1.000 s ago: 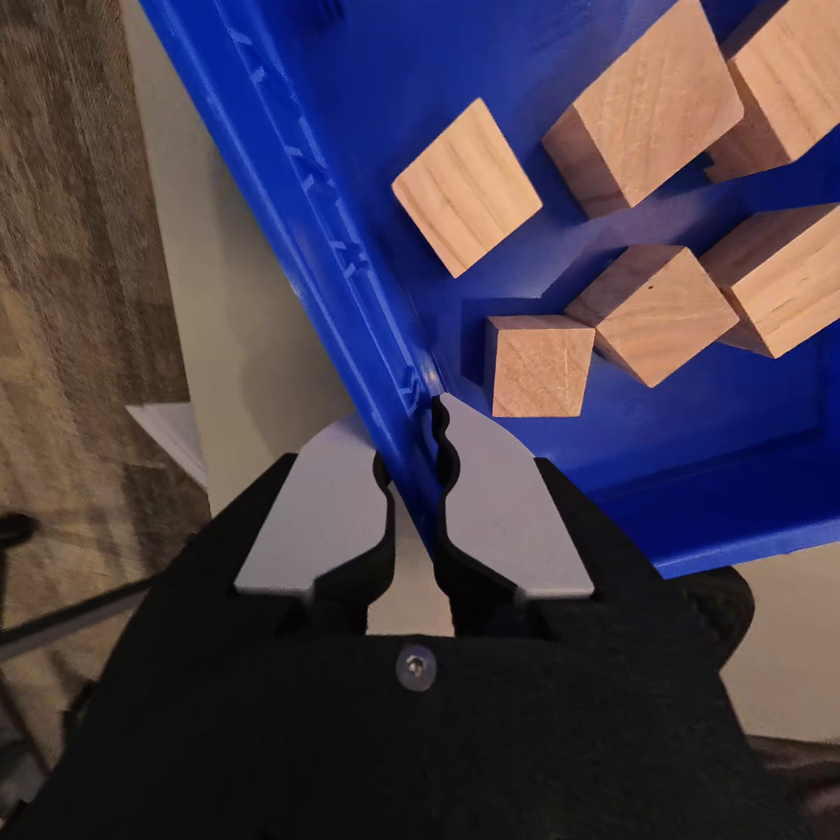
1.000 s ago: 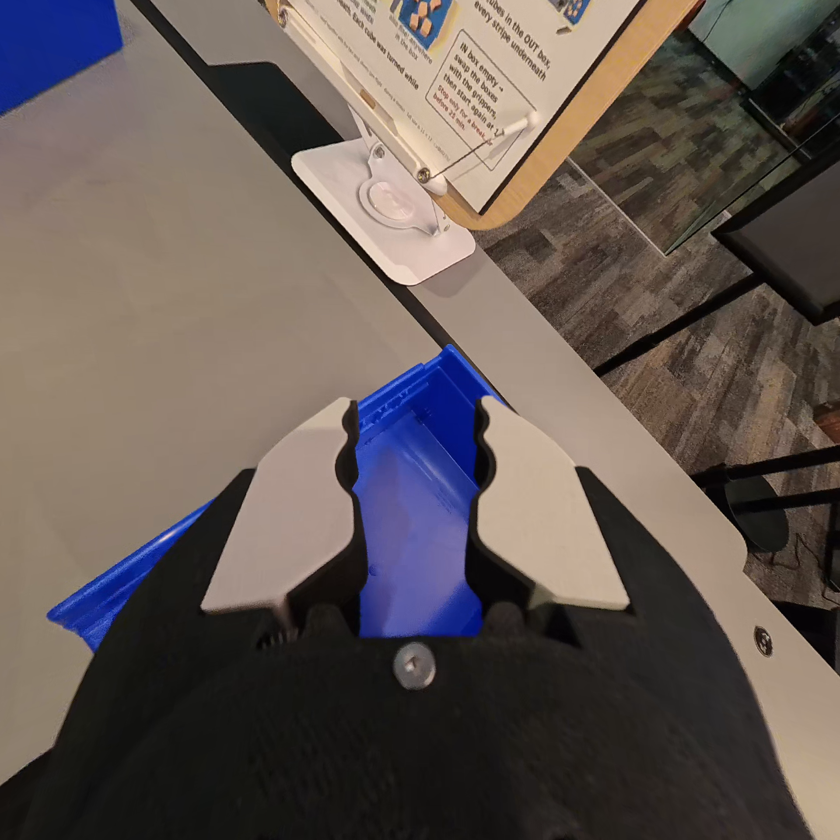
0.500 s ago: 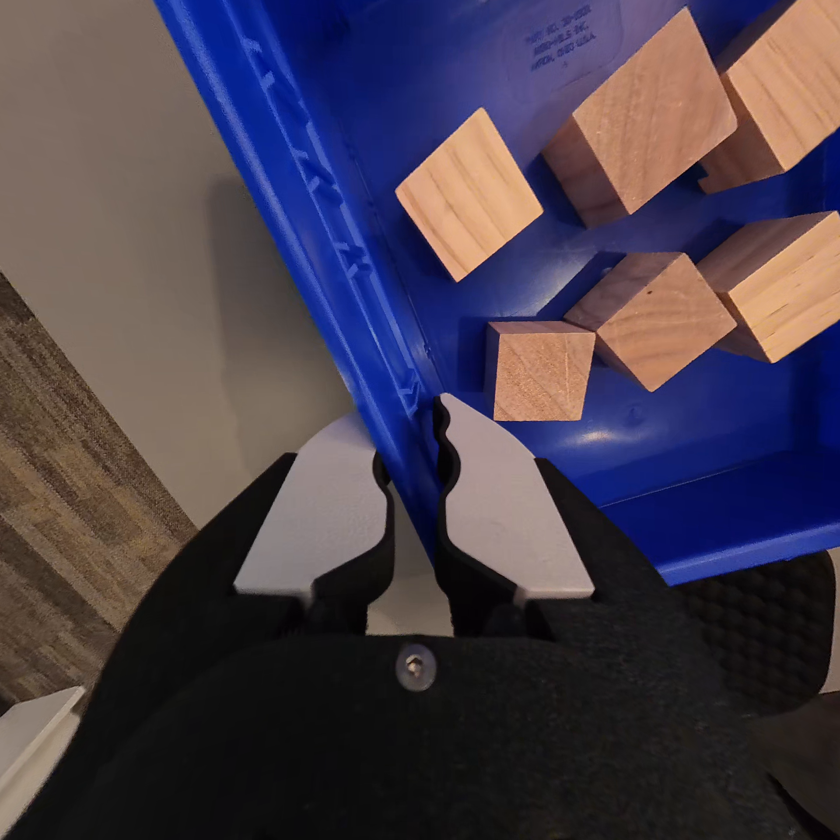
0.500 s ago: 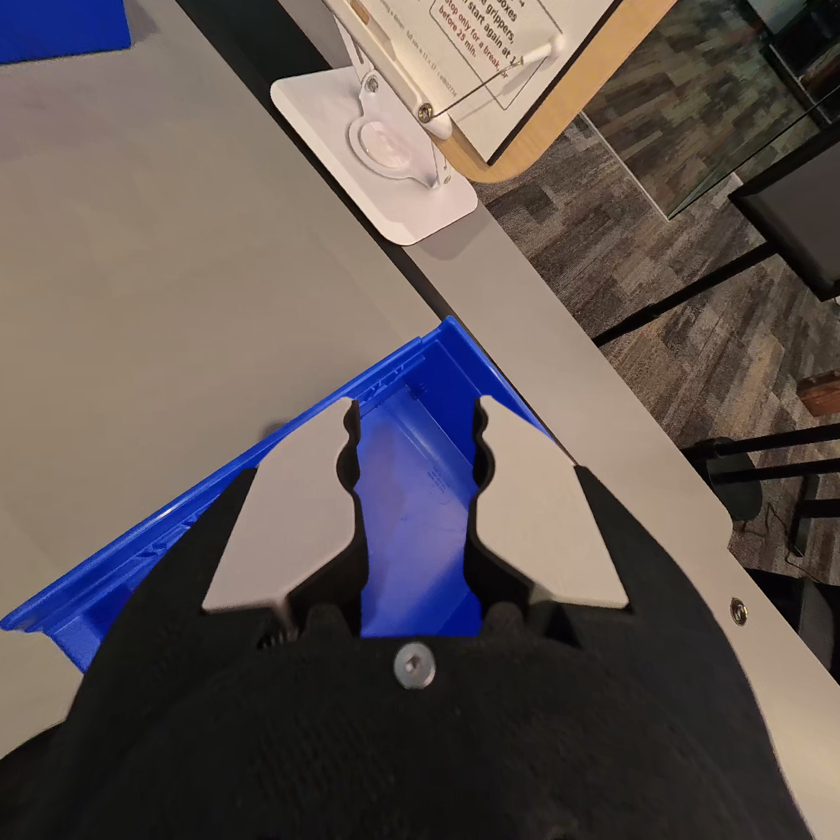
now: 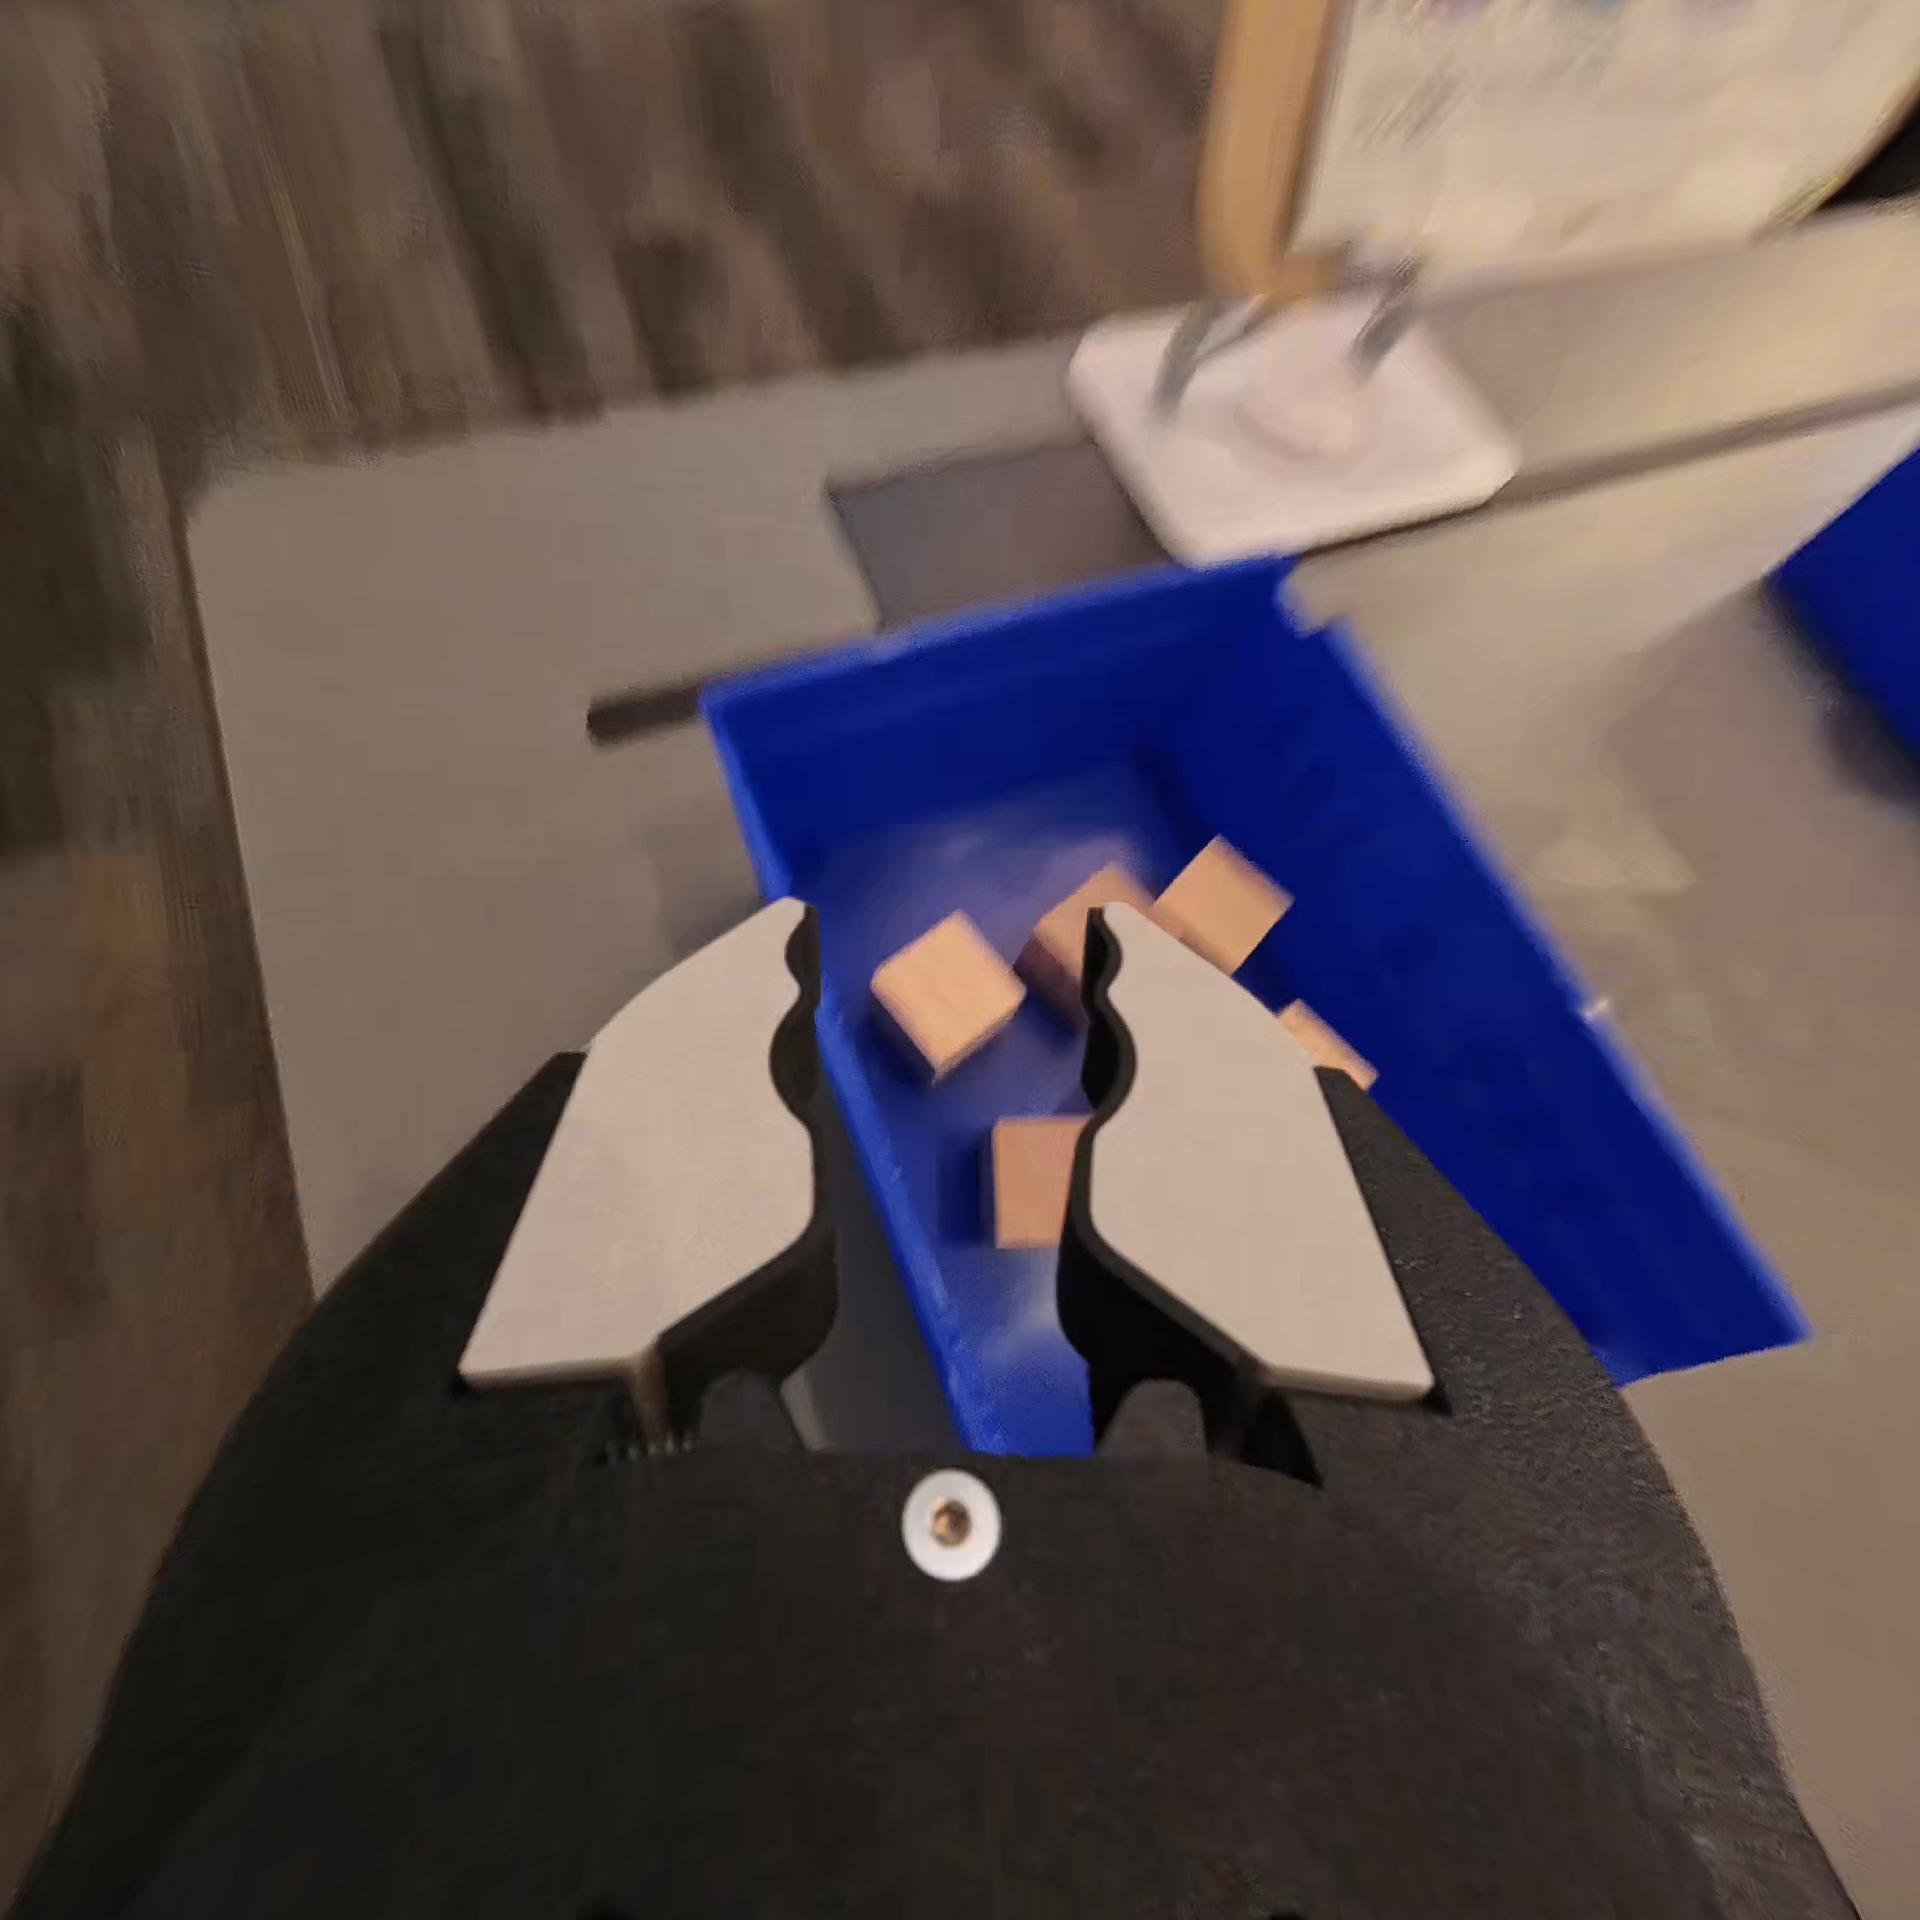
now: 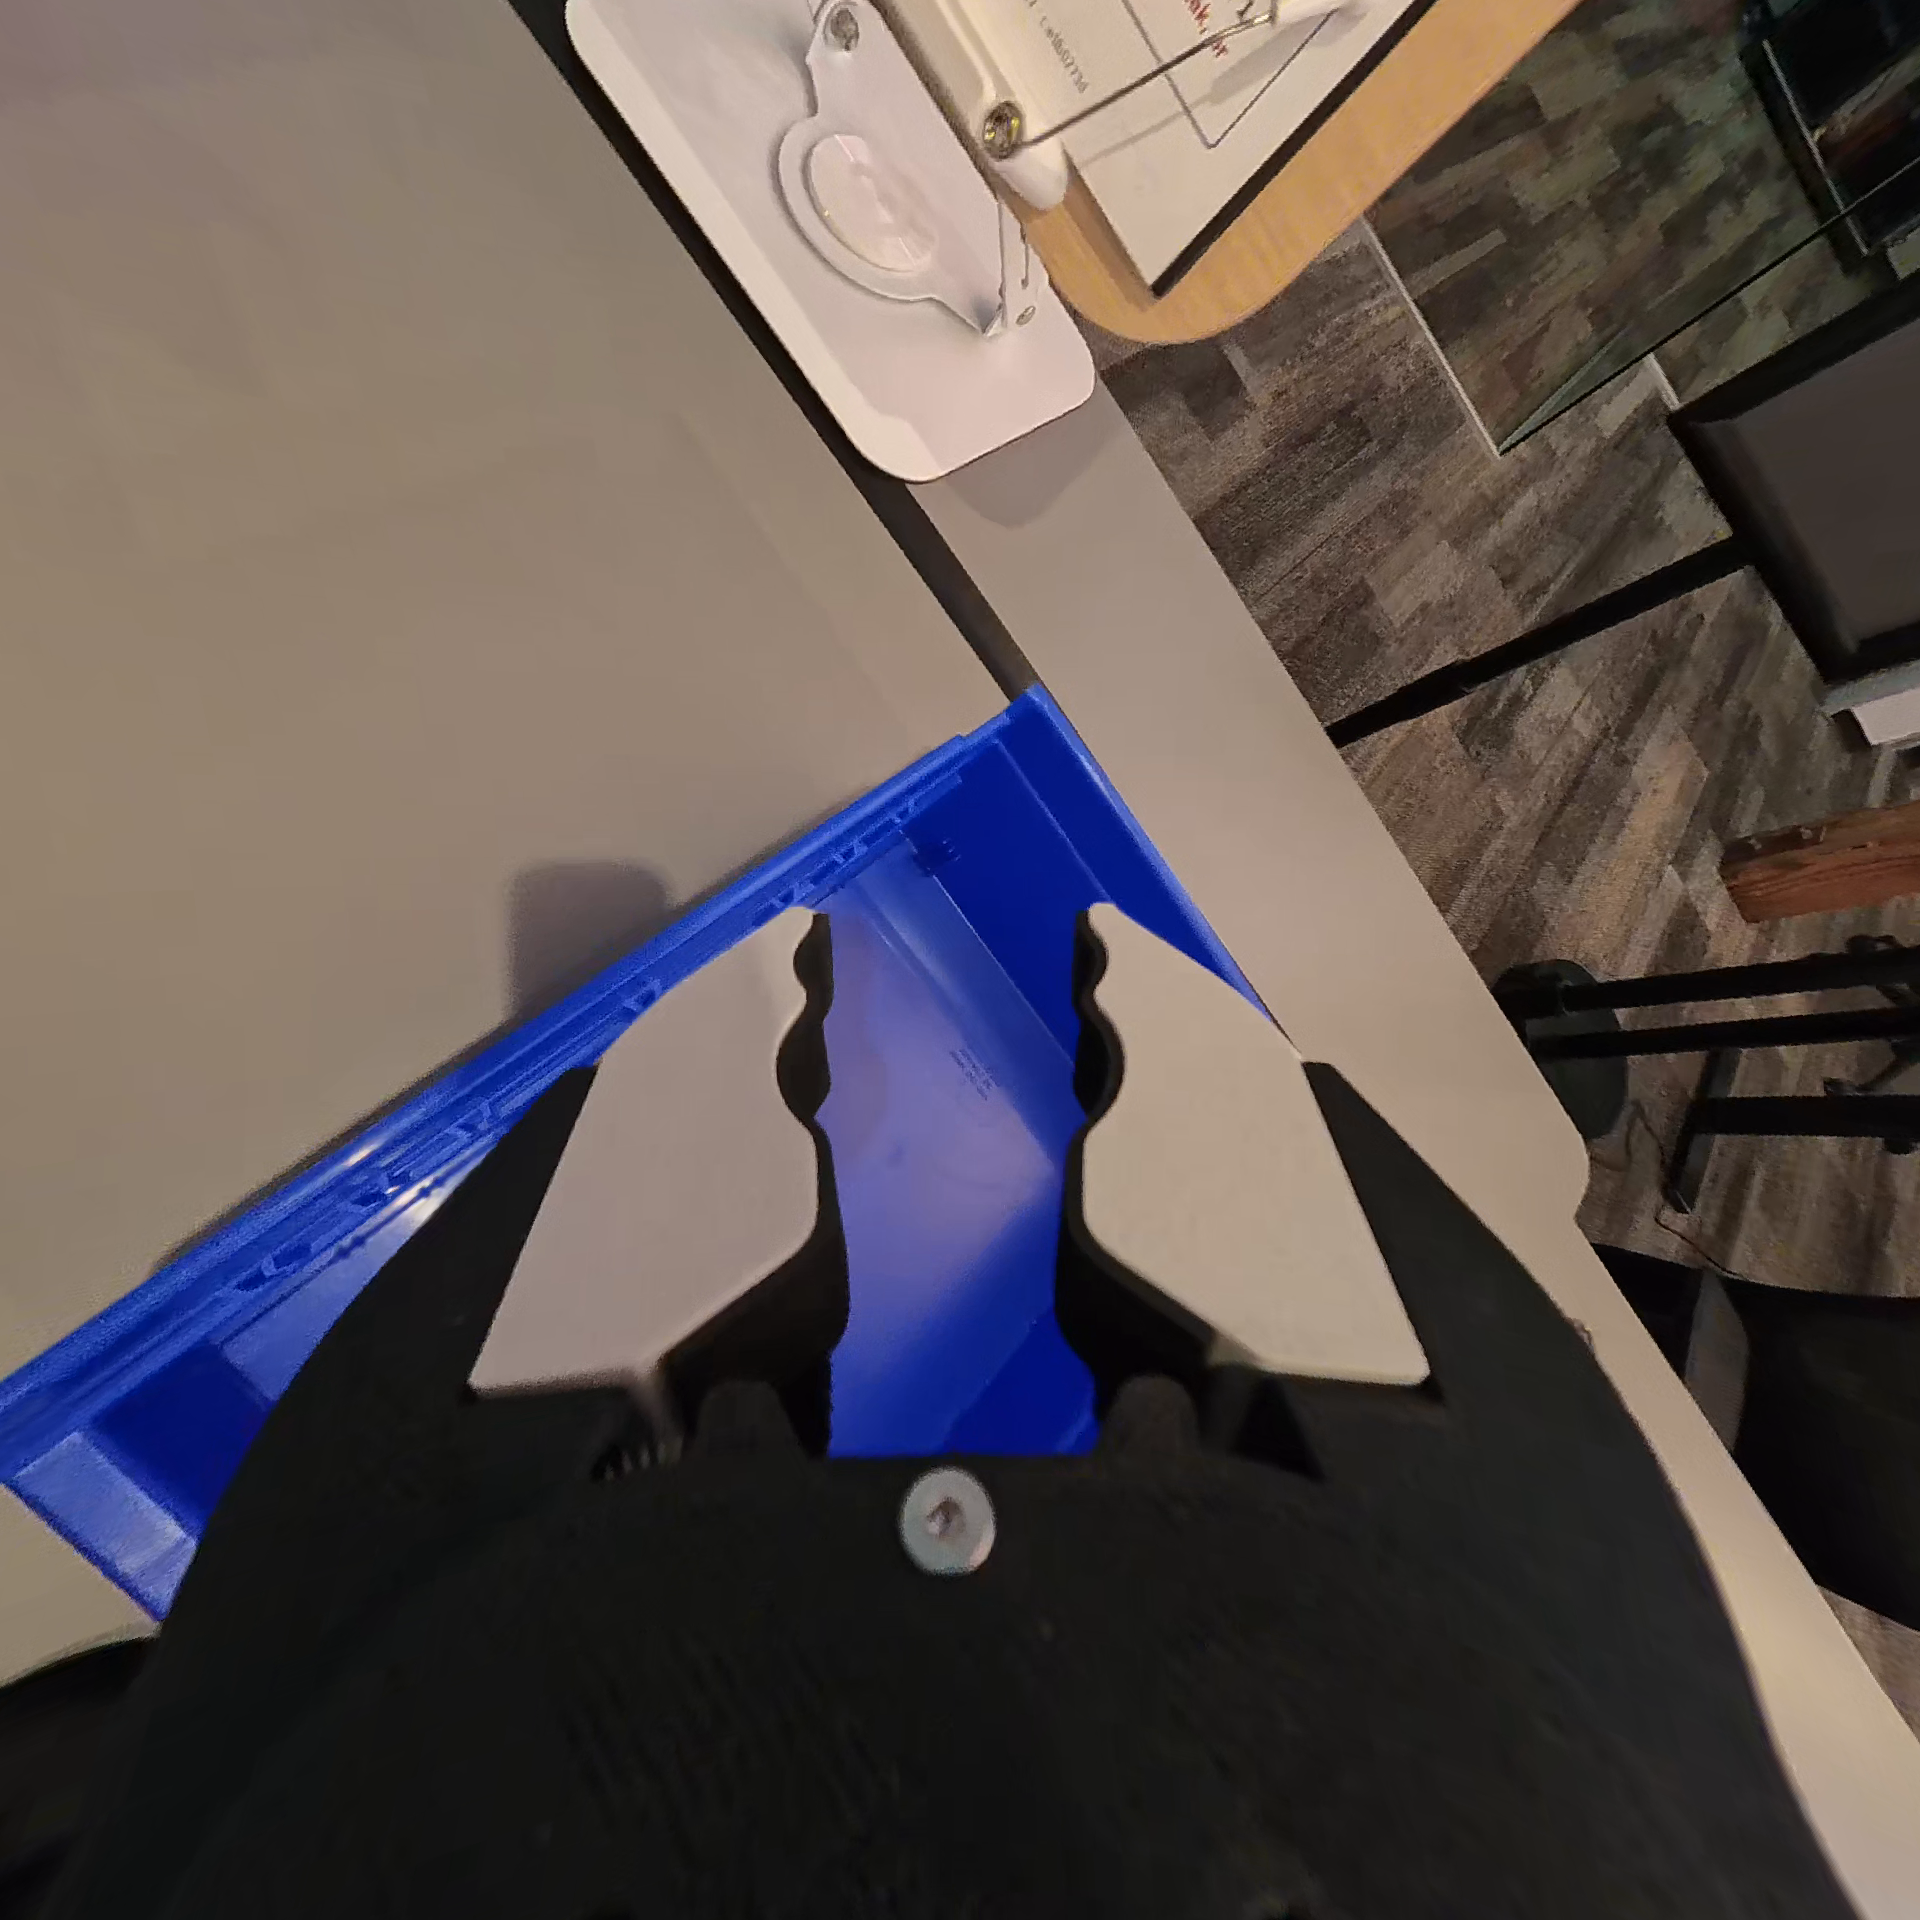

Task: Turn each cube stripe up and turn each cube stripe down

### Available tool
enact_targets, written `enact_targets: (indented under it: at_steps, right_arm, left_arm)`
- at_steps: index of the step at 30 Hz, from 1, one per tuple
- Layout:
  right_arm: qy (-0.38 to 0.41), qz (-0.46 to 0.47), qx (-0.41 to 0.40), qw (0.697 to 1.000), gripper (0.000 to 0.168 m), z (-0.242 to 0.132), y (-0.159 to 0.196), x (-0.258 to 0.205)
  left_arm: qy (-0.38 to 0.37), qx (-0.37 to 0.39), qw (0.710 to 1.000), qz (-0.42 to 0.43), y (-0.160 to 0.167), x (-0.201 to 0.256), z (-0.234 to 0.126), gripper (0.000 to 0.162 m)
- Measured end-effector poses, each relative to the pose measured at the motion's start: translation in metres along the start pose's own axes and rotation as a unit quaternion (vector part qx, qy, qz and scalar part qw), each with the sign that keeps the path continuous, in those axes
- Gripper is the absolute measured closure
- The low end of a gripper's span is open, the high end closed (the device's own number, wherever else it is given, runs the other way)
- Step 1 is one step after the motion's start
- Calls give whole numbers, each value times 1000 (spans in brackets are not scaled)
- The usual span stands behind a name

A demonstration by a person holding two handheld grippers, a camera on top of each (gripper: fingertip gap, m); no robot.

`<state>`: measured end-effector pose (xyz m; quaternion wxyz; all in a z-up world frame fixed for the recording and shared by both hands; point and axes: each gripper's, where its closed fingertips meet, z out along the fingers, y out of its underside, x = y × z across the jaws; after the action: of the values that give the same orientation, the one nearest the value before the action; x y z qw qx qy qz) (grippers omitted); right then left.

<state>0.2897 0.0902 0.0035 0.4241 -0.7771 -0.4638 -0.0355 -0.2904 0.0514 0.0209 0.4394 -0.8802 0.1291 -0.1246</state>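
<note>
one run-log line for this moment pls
left gripper: open, empty | right gripper: open, empty, over empty blue plastic bin | plain wooden cubes loose in blue bin

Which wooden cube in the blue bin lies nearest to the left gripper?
The cube low between the left gripper fingers; the other cubes sit farther up the blue bin.

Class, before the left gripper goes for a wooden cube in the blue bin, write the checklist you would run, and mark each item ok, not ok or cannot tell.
1. Left gripper open and empty: ok.
2. Right gripper open and empty: ok.
3. Cubes in the blue bin, nearest cube between the fingers' line: ok.
4. Stripe side of each cube: cannot tell, picture blurred.
5. Second blue bin under the right gripper shows no cubes: ok.
6. Left view steady enough to aim: not ok.
</note>
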Motion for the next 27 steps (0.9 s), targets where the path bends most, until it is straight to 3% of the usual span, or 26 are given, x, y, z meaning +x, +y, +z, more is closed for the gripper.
enact_targets:
  at_steps: [1, 3, 5, 11, 13, 19, 27]
  right_arm:
    - [3, -8, -6, 1000, 123, 1, 0, -1]
    - [4, -22, -13, 1000, 123, 3, 0, -4]
    - [3, -29, -12, 1000, 123, 4, -3, -8]
    - [12, -55, -15, 998, 123, 3, -10, -15]
    - [11, -59, -12, 998, 123, 2, -13, -18]
    - [9, -74, -19, 997, 123, 1, -13, -24]
    - [9, -93, -35, 995, 122, 7, -10, -27]
  left_arm:
    - [25, 38, 999, 16, -17, 14, -12, 114]
    - [78, 81, 992, 61, -34, 46, -28, 117]
    - [96, 72, 986, 113, -28, 71, -27, 118]
    - [144, -125, 946, 261, 52, 136, 20, 112]
    - [135, -182, 923, 311, 77, 140, 36, 119]
    - [108, -256, 882, 380, 112, 132, 68, 111]
    - [100, -292, 873, 377, 127, 120, 91, 114]
